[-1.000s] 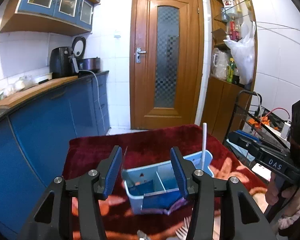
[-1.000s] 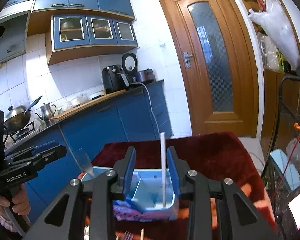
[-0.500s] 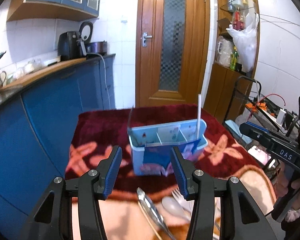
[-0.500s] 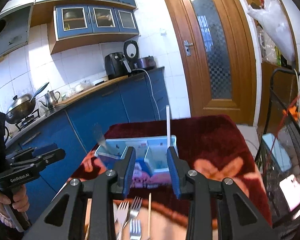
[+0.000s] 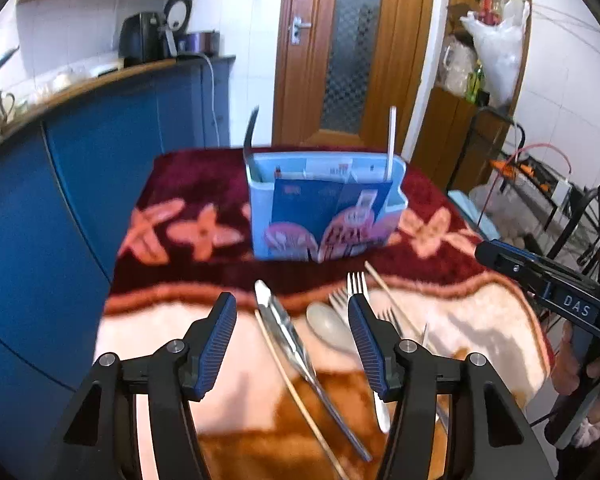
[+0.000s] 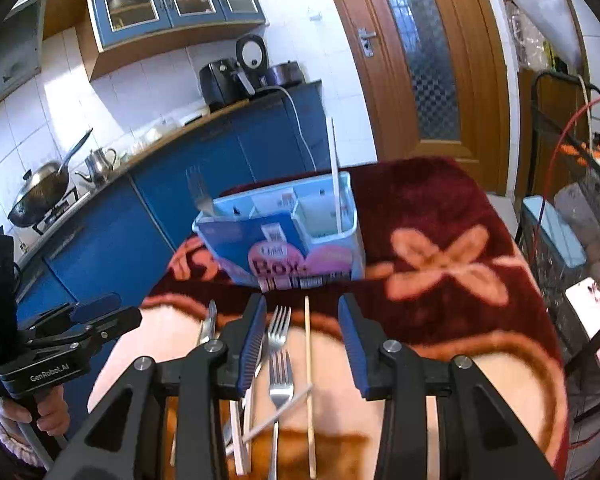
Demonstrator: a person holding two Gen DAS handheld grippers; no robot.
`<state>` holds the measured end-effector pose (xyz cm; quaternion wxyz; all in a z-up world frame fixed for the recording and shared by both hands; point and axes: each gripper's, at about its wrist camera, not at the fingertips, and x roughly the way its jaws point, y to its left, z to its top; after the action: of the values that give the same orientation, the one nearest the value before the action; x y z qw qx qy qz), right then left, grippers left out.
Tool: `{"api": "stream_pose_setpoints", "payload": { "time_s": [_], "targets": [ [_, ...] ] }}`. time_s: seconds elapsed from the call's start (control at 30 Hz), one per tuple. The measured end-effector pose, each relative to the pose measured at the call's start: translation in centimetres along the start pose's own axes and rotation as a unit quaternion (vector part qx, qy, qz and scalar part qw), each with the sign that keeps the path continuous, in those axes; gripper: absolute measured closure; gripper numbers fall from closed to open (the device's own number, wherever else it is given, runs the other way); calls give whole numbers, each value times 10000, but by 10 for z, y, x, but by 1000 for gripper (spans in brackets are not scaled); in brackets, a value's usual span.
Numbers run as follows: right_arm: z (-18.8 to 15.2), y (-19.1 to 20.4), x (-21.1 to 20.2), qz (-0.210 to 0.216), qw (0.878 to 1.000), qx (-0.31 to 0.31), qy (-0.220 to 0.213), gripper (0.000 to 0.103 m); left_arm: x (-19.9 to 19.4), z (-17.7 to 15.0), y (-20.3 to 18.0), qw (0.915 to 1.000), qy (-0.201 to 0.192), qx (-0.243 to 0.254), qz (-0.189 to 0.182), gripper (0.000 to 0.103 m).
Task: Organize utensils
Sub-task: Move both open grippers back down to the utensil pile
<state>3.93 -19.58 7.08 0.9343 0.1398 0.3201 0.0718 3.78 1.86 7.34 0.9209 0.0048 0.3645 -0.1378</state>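
Observation:
A light blue divided organizer box [image 5: 324, 208] stands on the blanket-covered table; it also shows in the right wrist view [image 6: 284, 236]. A white chopstick [image 5: 391, 140] stands in its right compartment and a fork [image 6: 199, 194] in its left one. Loose utensils lie in front of it: a knife [image 5: 296, 352], a spoon [image 5: 332, 328], forks [image 6: 278, 356] and wooden chopsticks [image 6: 309, 380]. My left gripper [image 5: 292, 344] is open and empty above the knife and spoon. My right gripper [image 6: 302, 344] is open and empty above a fork and a chopstick.
A red and orange floral blanket [image 5: 188, 236] covers the table. Blue kitchen cabinets [image 5: 80, 152] run along the left. A wire rack [image 5: 540, 176] stands to the right, and a wooden door [image 5: 352, 48] is behind the table.
Both grippers have drawn back from the box and tilted down. The loose utensils in front of the box have come into view beneath the open fingers.

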Motion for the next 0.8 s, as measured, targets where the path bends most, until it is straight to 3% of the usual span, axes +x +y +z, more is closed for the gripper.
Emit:
{"api": "stream_pose_setpoints", "payload": {
  "time_s": [0.33, 0.8],
  "targets": [
    [-20, -11, 11, -38, 9994, 39, 338, 62, 37, -28, 9, 9974, 636, -225, 245, 43],
    [-28, -16, 21, -5, 9985, 96, 533, 61, 78, -39, 25, 9874, 1361, -418, 685, 43]
  ]
}}
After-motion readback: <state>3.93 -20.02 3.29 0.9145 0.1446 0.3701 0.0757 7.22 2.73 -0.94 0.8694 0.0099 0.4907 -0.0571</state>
